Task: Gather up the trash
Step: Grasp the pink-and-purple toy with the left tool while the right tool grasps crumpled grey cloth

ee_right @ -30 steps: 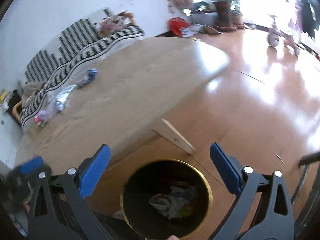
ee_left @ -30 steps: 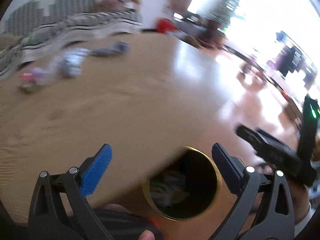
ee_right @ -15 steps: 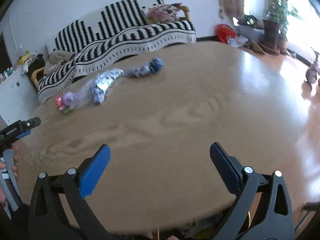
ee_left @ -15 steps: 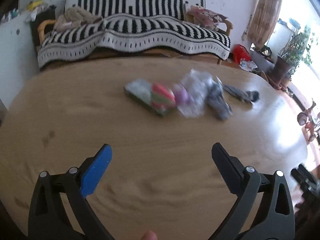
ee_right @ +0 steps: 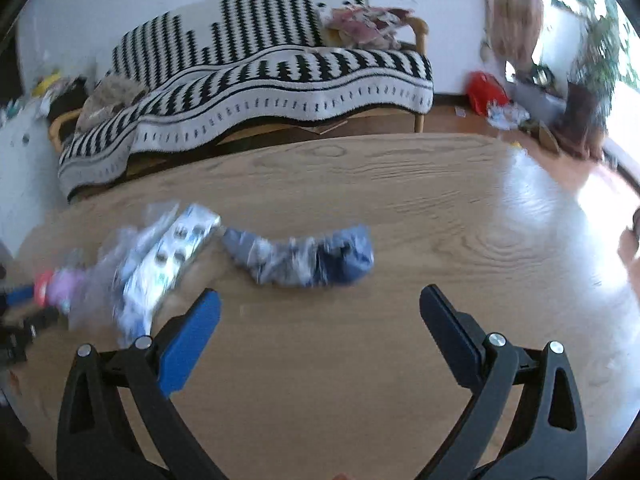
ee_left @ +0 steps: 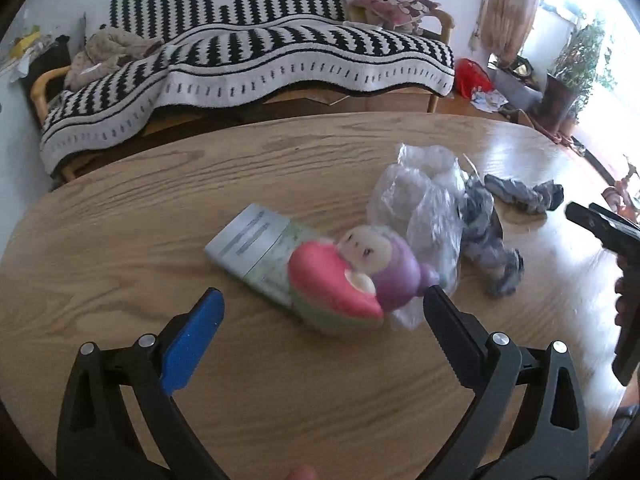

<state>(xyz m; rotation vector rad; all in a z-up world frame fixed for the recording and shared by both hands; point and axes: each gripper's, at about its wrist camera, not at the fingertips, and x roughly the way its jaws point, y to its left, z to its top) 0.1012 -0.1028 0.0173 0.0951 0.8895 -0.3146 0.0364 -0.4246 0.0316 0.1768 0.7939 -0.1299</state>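
On the wooden table (ee_left: 120, 264) lies a row of litter. In the left wrist view a pink-and-purple squishy toy (ee_left: 352, 276) rests on a grey-green flat packet (ee_left: 256, 248), with a crumpled clear plastic bag (ee_left: 424, 204) and a grey-blue wrapper (ee_left: 488, 248) to its right. My left gripper (ee_left: 320, 340) is open just in front of the toy, apart from it. In the right wrist view a blue crumpled wrapper (ee_right: 304, 256) lies ahead of my open right gripper (ee_right: 316, 332), and a silver packet (ee_right: 168, 260) lies to its left.
A sofa with a black-and-white striped blanket (ee_left: 248, 60) stands behind the table. Another dark crumpled wrapper (ee_left: 524, 196) lies at the far right of the table. The right gripper's black body (ee_left: 616, 240) shows at the right edge. Potted plants (ee_right: 588, 76) stand by the window.
Both grippers have swung up from the black bin on the floor and moved in over the table towards the litter. The left one has come close to the toy.
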